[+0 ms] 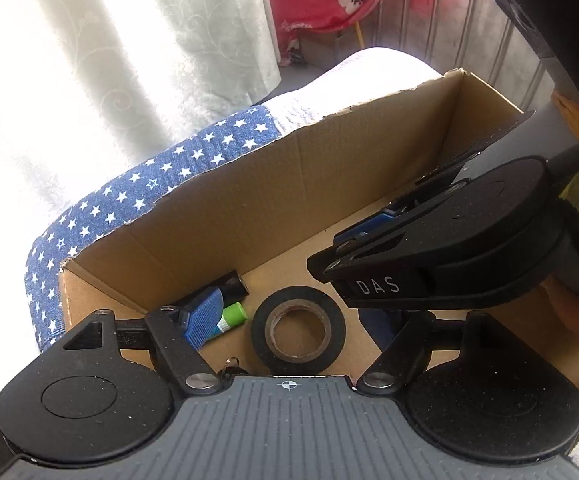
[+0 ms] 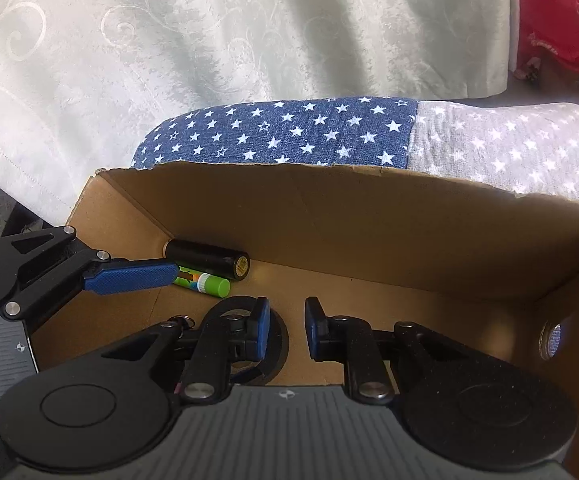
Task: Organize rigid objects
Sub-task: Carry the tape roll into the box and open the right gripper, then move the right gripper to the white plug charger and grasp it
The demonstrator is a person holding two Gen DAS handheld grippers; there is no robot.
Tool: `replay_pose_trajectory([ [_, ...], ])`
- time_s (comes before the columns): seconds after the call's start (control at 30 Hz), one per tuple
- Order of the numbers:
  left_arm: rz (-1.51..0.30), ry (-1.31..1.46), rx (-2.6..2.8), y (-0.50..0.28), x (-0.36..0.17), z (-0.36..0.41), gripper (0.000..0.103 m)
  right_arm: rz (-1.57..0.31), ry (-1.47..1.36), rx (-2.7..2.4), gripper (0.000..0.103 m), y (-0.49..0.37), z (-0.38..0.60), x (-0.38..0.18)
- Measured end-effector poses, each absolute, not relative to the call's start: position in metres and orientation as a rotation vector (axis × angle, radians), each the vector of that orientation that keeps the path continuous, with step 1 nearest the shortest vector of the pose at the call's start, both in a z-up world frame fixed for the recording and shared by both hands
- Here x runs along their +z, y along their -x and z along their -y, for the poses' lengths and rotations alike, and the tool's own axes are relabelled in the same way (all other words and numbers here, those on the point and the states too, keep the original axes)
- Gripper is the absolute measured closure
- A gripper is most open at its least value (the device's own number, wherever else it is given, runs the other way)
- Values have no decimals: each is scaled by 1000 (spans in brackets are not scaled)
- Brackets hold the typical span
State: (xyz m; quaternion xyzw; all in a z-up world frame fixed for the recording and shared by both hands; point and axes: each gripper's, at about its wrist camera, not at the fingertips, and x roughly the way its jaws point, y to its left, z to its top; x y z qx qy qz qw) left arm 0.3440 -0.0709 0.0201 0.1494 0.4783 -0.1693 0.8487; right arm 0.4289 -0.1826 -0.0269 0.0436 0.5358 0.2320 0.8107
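Judged well along: already lying inside the cardboard box (image 2: 329,208), in its left corner, a black cylinder (image 2: 205,260), a green-capped glue stick (image 2: 203,283), a black tape roll (image 1: 297,330) and what looks like a key ring (image 1: 231,362). Nothing seen waiting outside the box on the star-print bedding (image 2: 289,136), so possibly little left beyond tidying; hard to say from these two views. Lying flat against the far wall in the right wrist view, the black cylinder, with long axis running left to right and brass-coloured end toward the right. Just in front of it and near parallel, the glue stick, green cap pointing to the lower right. Resting flat on the box floor, the tape roll, hole facing up. Hanging over the tape roll and spread wide, the left claw (image 1: 289,324), gripping nothing visible, one finger hidden behind the other tool. Lower centre of its own view, the right claw (image 2: 287,332), drawn down to a narrow slit and empty.
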Motion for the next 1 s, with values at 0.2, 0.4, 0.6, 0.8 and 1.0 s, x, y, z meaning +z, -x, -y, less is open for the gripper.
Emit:
replay_pose_trajectory([
  [0.2, -909, -249, -371, -307, 57, 54, 23, -1029, -156, 490, 81, -391, 209, 16],
  [0.4, -798, -168, -410, -258, 91, 29, 21, -859, -214, 476, 81, -310, 244, 65],
  [0.6, -681, -143, -442, -196, 105, 14, 20, -701, -300, 478, 81, -204, 273, 82],
  [0.8, -597, -166, -535, -117, 79, 25, 19, -639, -299, 431, 74, -131, 276, 55],
  [1.0, -571, -233, -630, -76, 29, 72, 19, -704, -226, 377, 57, -114, 264, 20],
])
